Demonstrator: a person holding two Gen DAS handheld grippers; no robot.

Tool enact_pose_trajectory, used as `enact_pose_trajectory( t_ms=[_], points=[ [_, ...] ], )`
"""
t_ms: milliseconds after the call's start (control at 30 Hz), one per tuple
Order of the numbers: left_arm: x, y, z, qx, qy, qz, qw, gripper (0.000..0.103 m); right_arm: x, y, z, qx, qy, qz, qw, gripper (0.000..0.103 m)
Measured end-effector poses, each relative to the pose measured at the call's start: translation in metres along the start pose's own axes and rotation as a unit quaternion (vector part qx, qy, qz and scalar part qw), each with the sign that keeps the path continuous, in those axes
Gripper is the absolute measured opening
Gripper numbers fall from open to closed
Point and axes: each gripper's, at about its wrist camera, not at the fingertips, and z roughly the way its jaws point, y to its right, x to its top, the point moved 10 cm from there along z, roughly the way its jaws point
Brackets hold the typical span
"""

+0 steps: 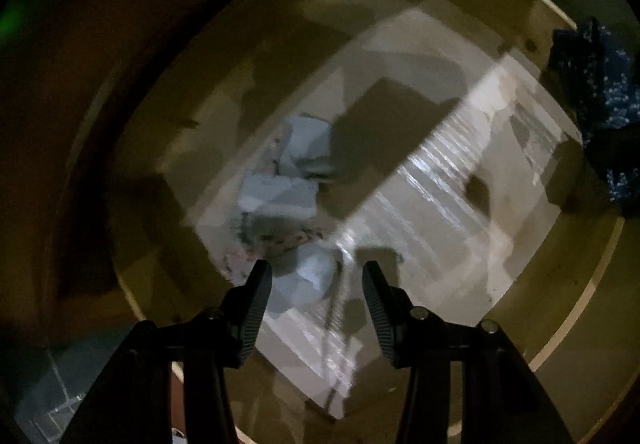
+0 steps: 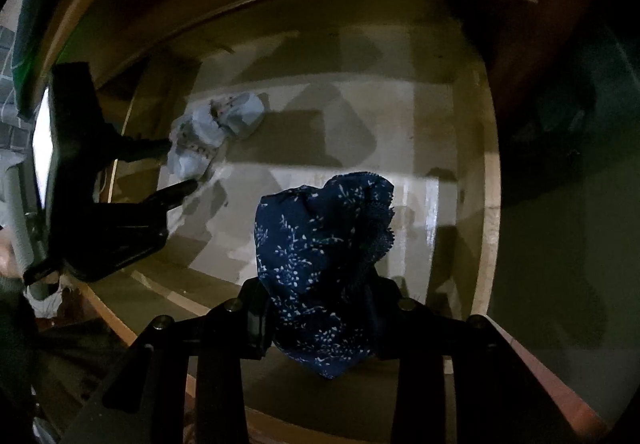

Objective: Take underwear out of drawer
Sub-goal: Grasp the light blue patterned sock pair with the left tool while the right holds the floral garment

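Looking down into the open drawer (image 2: pixel 486 179), I have my right tool (image 2: pixel 320 308) clamped on the dark blue underwear (image 2: pixel 320 244), a bunched piece printed with small white sprigs and edged in lace; its pads are hidden under the cloth, and the bundle hangs above the drawer's pale lined floor, near the drawer's right wall. My left tool (image 1: pixel 318 274) points steeply down into the same drawer with its jaws partly apart and nothing gripped between them. Just beyond its fingertips (image 1: pixel 260 276) lies the light blue underwear (image 1: pixel 280 195), a loose heap of pale folded pieces with a bit of pink floral cloth mixed in, resting on the drawer floor toward the left wall. From the right wrist view that left tool (image 2: pixel 182 167) reaches in from the drawer's left side, its tips right beside the pale heap (image 2: pixel 218 131); whether they touch it I cannot tell.
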Motion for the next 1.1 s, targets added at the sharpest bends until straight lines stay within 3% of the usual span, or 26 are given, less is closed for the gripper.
enact_pose_trajectory(
  t_ms=[133, 267, 467, 600, 767, 900, 1100],
  points=[
    [0.006, -0.003, 0.004, 0.007, 0.004, 0.007, 0.9999, 0.048, -0.001, 0.000, 0.001, 0.006, -0.004, 0.005, 1.000, 0.034],
    [0.011, -0.009, 0.011, -0.014, 0.001, -0.015, 0.9998, 0.048, -0.001, -0.001, 0.000, 0.012, -0.005, 0.007, 1.000, 0.034],
    [0.013, -0.013, 0.019, 0.003, -0.004, 0.005, 1.0000, 0.047, -0.001, -0.004, 0.001, 0.017, -0.008, 0.005, 1.000, 0.034],
    [0.008, -0.013, 0.023, 0.011, -0.019, 0.005, 0.9997, 0.026, -0.002, -0.004, -0.001, 0.018, -0.006, 0.002, 1.000, 0.034],
    [-0.007, -0.009, 0.022, -0.044, -0.055, -0.017, 0.9974, 0.017, -0.001, -0.003, 0.001, 0.014, -0.008, 0.000, 1.000, 0.035],
    [-0.029, 0.001, 0.015, -0.092, -0.085, -0.034, 0.9915, 0.017, 0.000, -0.005, -0.002, 0.015, -0.003, -0.003, 1.000, 0.036],
    [-0.042, -0.001, -0.001, -0.101, -0.101, -0.066, 0.9875, 0.017, 0.000, -0.004, -0.004, 0.008, 0.001, -0.013, 1.000, 0.036]
  ],
)
